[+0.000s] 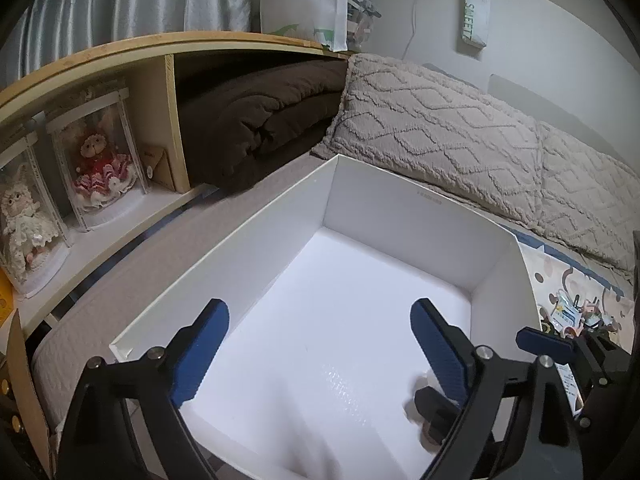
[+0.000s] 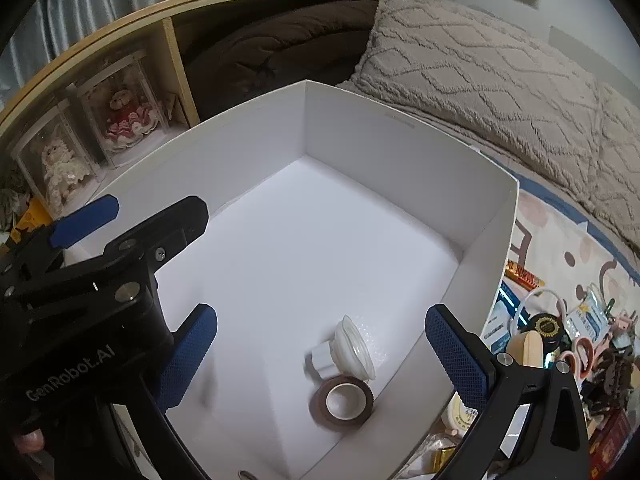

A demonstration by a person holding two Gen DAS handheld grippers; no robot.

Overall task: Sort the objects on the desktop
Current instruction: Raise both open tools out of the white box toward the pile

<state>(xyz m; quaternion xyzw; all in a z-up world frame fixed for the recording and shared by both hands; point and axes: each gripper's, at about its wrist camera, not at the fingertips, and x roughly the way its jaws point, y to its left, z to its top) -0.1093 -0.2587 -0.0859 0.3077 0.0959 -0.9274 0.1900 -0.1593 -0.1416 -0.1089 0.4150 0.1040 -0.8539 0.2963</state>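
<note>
The white box (image 2: 404,168) is where my sorting goes, and it sits right under both my claws, open-topped, on the bed. Nearest me, my right claw (image 2: 320,360) hangs over the box's near right corner with its blue pads spread about as wide as they go and nothing between them. Just below that gap, on the box floor, lie a roll of brown tape (image 2: 342,399) and a small white ridged cup with a cap (image 2: 344,348), touching each other and close to the right wall. My left claw (image 1: 320,344) is beside the right one, on its left, also over the box, spread wide and empty.

Both pieces look settled, so I judge the drop done and the next pick is what matters. The pile (image 2: 560,344) waiting to be sorted lies to the right of the box on the patterned mat (image 2: 560,236): packets, scissors, a round black lid, small clutter heaped together. To do this well I should lift clear of the thin box wall before swinging right, keep the claws wide, and choose one item standing apart from the heap instead of digging in.

Farther off, beyond the box, are the beige pillow (image 1: 460,132), a folded brown blanket (image 1: 260,120) and boxed dolls (image 1: 96,160) on a shelf.
</note>
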